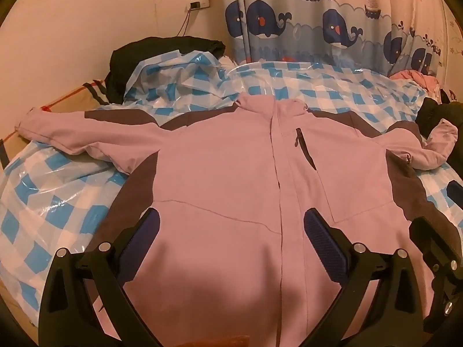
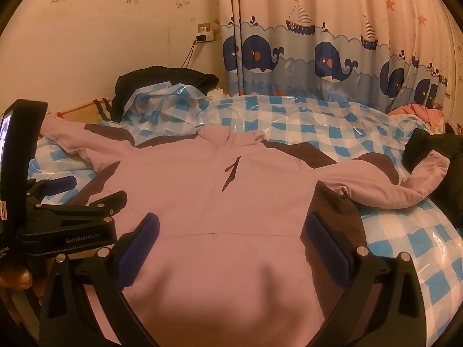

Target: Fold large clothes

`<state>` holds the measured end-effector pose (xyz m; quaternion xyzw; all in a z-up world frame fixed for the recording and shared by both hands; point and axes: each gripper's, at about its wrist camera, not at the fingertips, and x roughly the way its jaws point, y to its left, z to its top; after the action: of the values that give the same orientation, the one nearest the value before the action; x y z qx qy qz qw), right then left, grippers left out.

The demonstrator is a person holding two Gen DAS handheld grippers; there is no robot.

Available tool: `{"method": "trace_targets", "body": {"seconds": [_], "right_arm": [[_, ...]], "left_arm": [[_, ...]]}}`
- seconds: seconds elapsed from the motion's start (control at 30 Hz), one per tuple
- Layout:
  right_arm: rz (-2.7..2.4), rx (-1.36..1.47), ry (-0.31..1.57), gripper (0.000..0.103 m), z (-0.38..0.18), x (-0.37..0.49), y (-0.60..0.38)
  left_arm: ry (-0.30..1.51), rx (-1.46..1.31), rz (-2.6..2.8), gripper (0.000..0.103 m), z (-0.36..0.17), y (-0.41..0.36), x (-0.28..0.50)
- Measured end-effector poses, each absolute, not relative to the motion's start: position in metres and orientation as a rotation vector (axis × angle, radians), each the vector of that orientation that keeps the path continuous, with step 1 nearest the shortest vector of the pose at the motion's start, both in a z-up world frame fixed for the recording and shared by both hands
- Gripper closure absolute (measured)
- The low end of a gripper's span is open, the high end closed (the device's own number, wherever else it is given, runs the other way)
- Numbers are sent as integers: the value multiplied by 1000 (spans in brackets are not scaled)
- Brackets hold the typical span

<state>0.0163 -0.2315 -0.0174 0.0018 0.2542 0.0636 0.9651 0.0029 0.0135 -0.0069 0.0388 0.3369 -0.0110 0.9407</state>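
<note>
Your left gripper (image 1: pixel 231 225) hangs over the lower front of the jacket (image 1: pixel 231 173) with its fingers (image 1: pixel 321 243) spread wide and nothing between them; only pink cloth shows in the gap, and the pads do not press on it. Your right gripper (image 2: pixel 231 231) is just as wide apart, also empty, and hovers over the jacket (image 2: pixel 217 188) with its right finger (image 2: pixel 324 248) above the dark side panel. The jacket lies face up and spread flat on the blue-and-white checked plastic sheet (image 1: pixel 318 92), zip closed, collar (image 1: pixel 272 104) far ahead of your fingertips. One sleeve (image 1: pixel 72 133) stretches out to the left beyond the left finger, and the other sleeve (image 2: pixel 390 182) runs off to the right of the right finger, its cuff bent back beside a dark garment (image 2: pixel 428 150). Ahead and left of the collar sits a black bundle of clothing (image 1: pixel 162 49), and a whale-print curtain (image 1: pixel 318 20) hangs behind the sheet. In the right wrist view your left gripper (image 2: pixel 95 202) shows just left of the left finger.
</note>
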Motion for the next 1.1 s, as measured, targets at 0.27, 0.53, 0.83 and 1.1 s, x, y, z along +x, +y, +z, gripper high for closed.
{"method": "trace_targets", "body": {"seconds": [0.27,0.53,0.83,1.1], "right_arm": [[112,-5,525,6,-24,20,-233],[102,-3,543,6,-31,25,-240],[101,1,545,6,-28,25,-239],[103,3,547,6,-28,26,-238]], "left_arm": [[696,71,-16,7,-9,13,4],[736,70,-49,7,-14,10,5],[783,23,-100,22,-16,6,4],[706,21,-66,22,-7,10,4]]}}
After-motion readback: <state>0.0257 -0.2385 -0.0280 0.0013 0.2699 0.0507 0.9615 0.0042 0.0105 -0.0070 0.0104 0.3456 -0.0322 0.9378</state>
